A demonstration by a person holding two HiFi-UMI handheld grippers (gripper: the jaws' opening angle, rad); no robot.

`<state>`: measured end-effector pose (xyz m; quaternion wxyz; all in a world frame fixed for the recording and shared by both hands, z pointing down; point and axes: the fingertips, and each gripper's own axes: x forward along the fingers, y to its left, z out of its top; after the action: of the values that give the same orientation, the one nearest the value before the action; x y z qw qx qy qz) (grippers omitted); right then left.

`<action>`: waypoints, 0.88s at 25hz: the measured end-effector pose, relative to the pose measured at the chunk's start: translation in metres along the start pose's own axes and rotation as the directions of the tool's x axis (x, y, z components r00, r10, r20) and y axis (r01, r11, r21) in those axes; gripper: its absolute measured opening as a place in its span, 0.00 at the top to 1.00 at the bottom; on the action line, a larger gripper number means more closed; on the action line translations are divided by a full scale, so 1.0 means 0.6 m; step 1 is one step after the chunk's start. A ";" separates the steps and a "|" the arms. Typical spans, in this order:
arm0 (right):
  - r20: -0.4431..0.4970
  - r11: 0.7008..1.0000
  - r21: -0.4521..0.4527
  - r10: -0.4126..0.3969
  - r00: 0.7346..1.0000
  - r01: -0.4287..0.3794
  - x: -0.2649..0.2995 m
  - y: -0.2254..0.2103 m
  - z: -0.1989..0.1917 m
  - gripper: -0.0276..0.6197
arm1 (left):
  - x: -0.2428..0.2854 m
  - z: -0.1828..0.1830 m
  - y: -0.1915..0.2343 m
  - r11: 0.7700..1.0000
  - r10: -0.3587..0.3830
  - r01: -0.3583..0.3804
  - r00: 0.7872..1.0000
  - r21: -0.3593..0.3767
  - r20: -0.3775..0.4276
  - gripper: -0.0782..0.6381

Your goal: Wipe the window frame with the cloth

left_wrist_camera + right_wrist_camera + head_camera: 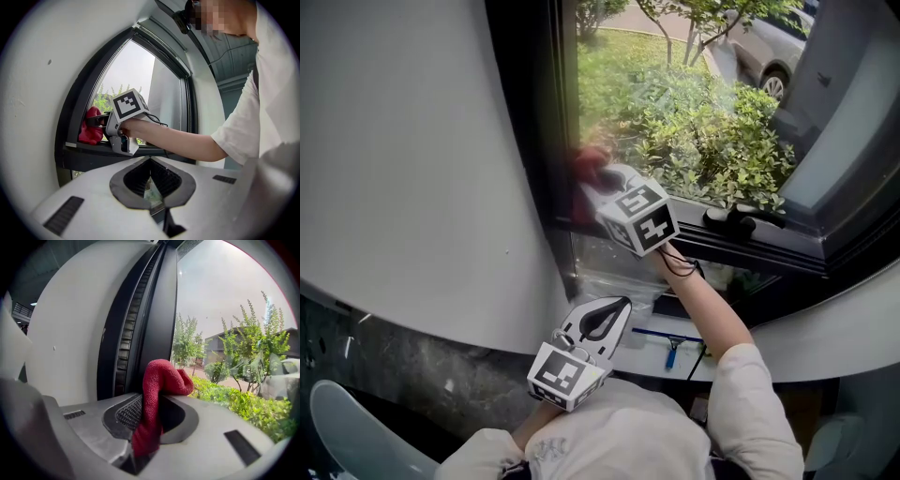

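The right gripper [147, 442] was clenched on the red cloth [161, 380], a fold of it standing up from between the jaws, and held it on the bottom rail of the dark window frame [140, 324], close to the lower left corner. The left gripper [154, 202] hung below the sill, jaws together on nothing. I judged the wiping to be under way at that corner. No view showed which stretches were already clean, so the rail toward the handle [741, 220] and the uprights seemed left to do.

Head view steeply down, gripper views close, sharing window frame [553, 112]
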<state>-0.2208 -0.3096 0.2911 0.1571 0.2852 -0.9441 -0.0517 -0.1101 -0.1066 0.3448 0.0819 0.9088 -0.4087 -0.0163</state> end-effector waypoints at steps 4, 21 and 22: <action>-0.021 1.000 -0.014 -0.005 1.000 0.005 0.004 0.001 -0.004 0.84 | 0.003 0.001 -0.003 1.000 -0.007 0.007 1.000 -0.004 -0.001 0.88; 0.108 0.986 0.045 -0.162 0.981 0.158 -0.059 0.003 0.021 0.83 | -0.026 -0.007 0.016 0.999 0.046 -0.046 0.999 -0.003 -0.013 0.88; 0.120 0.981 0.049 -0.191 0.974 0.186 -0.067 0.004 0.021 0.83 | -0.029 -0.008 0.018 0.999 0.051 -0.051 0.999 -0.002 -0.014 0.88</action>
<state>-0.1943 -0.2851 0.2691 0.0871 0.3727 -0.9215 -0.0661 -0.1292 -0.0997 0.3504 0.0863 0.8982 -0.4310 -0.0082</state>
